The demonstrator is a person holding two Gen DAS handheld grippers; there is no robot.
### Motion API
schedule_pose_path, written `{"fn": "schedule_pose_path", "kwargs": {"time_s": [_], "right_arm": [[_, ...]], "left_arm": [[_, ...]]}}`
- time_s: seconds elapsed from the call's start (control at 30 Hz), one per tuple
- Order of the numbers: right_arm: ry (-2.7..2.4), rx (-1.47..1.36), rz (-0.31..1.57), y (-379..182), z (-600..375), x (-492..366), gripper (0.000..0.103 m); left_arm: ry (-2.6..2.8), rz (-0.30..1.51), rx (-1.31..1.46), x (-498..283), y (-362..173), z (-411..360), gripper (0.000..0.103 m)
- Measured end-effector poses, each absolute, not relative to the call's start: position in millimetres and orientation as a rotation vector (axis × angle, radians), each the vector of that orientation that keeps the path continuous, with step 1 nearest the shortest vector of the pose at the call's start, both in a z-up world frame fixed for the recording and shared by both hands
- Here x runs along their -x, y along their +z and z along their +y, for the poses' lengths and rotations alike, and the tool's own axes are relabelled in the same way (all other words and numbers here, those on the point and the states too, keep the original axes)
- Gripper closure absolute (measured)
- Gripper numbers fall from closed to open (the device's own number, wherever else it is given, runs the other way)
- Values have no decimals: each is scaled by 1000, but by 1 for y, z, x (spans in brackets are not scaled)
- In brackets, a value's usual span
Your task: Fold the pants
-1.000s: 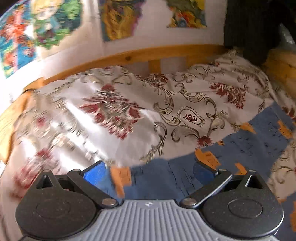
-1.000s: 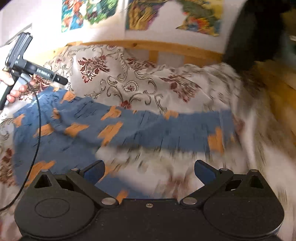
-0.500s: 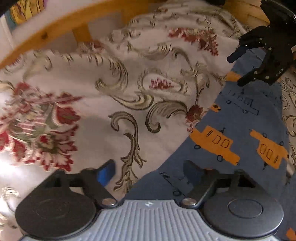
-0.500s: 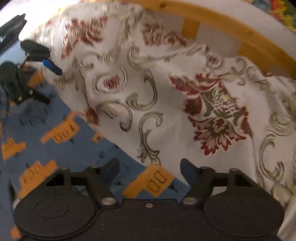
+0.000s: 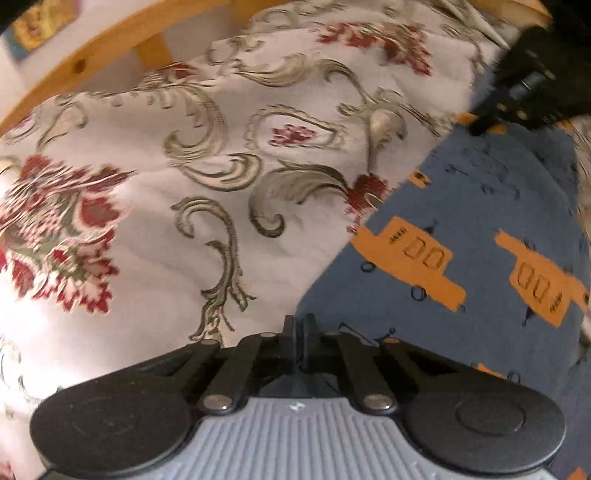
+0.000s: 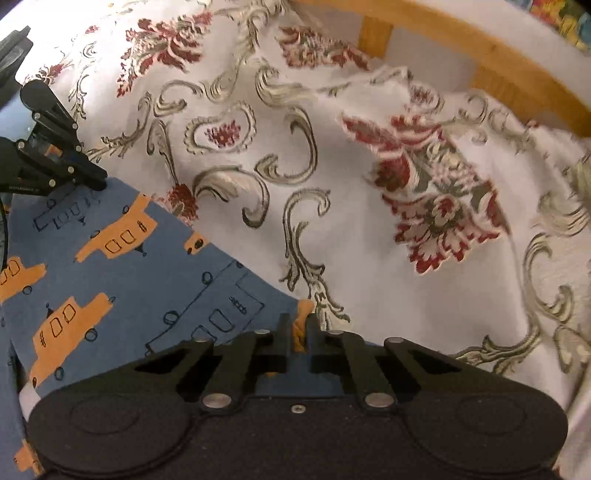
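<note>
Blue pants printed with orange cars lie flat on a floral bedspread. In the left wrist view my left gripper is shut on the pants' near edge, at the fabric's left corner. In the right wrist view the same pants fill the lower left, and my right gripper is shut on their right corner, with an orange patch pinched between the fingers. Each view shows the other gripper at the far end of the edge: the right gripper blurred at top right, the left gripper at the left.
A wooden bed rail runs along the far side, also seen in the right wrist view as the rail at top right. The white wall behind carries colourful pictures. The bedspread stretches open beyond the pants.
Both grippers dropped down to the pants' edge and went from open to shut on the fabric. The view tilted from wall and whole bed to close over the bedspread.
</note>
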State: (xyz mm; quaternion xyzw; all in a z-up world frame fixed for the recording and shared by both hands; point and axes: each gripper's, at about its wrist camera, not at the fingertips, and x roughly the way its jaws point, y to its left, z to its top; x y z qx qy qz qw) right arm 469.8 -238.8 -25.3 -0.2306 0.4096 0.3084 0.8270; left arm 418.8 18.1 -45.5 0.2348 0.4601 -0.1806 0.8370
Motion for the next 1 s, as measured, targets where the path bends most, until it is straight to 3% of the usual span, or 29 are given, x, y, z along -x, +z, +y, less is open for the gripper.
{"fn": "schedule_pose_path", "kwargs": {"time_s": [0.3, 0.43, 0.53, 0.57, 0.6, 0.63, 0.67, 0.7, 0.77, 0.83, 0.93, 1.0], "right_arm": [[473, 579, 615, 0, -225, -461, 98], [372, 592, 597, -12, -218, -485, 103], [320, 610, 620, -31, -217, -505, 103], [313, 592, 628, -34, -220, -508, 103], [301, 572, 632, -36, -224, -512, 99], [287, 557, 628, -37, -227, -511, 89], [282, 542, 615, -36, -231, -508, 76], [286, 528, 600, -35, -235, -507, 68], [294, 496, 569, -30, -240, -498, 32], [365, 450, 518, -20, -241, -483, 21], [562, 420, 485, -11, -232, -471, 1], [679, 444, 488, -9, -218, -467, 1]], "left_arm": [[-210, 713, -506, -417, -16, 11, 100], [-148, 722, -499, -441, -26, 8, 100], [-153, 751, -489, -451, -36, 15, 92], [-177, 745, -460, -449, -33, 22, 83], [-194, 735, -430, -447, -28, 31, 72], [-197, 717, -406, -444, -21, 40, 39], [-189, 687, -387, -440, -13, 50, 18], [-179, 652, -374, -435, -5, 61, 13], [-183, 617, -361, -429, 12, 85, 11], [-190, 633, -351, -428, 25, 110, 5], [-209, 706, -350, -427, 32, 141, 4], [-222, 780, -356, -431, 30, 152, 4]]}}
